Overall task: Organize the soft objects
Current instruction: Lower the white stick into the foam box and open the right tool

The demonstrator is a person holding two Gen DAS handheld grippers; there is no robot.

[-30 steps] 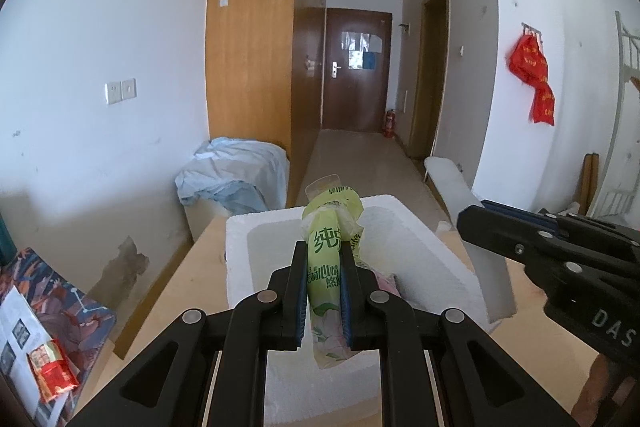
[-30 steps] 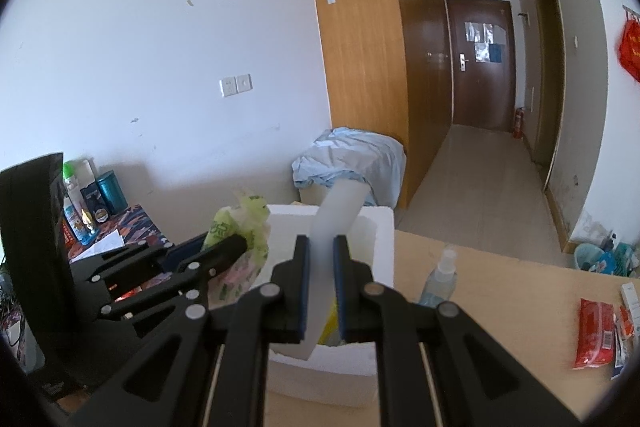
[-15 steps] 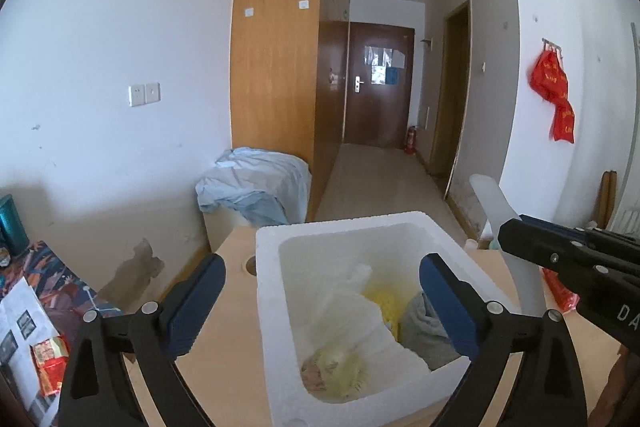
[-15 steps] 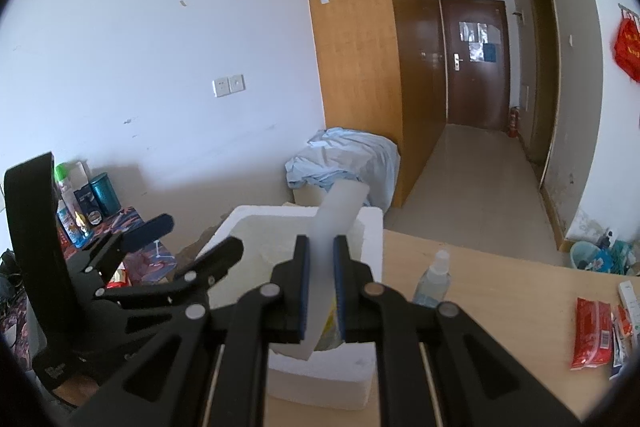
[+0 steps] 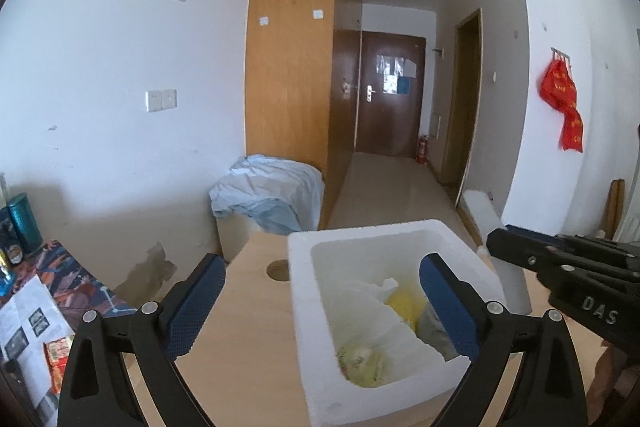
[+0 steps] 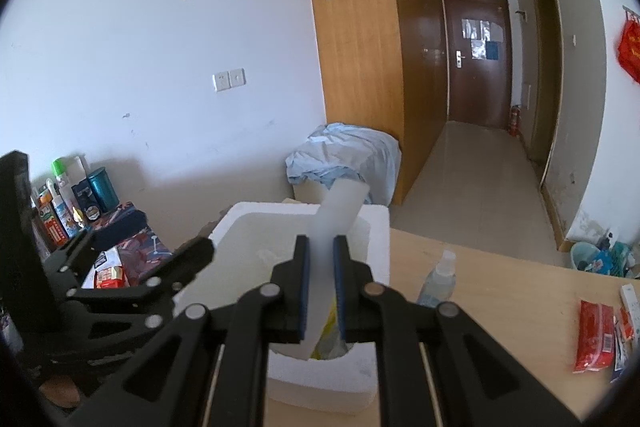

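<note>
Both wrist views face the door, sharing the near foam box [image 5: 384, 239]

The left gripper [image 5: 320, 291] hovers above the foam box [image 5: 298, 291], its jaws spread wide and gripping nothing. The right gripper [image 6: 320, 279] hangs over the same box (nearer its right side), its jaws clamped on a pale foam strip [image 6: 340, 211].
</note>
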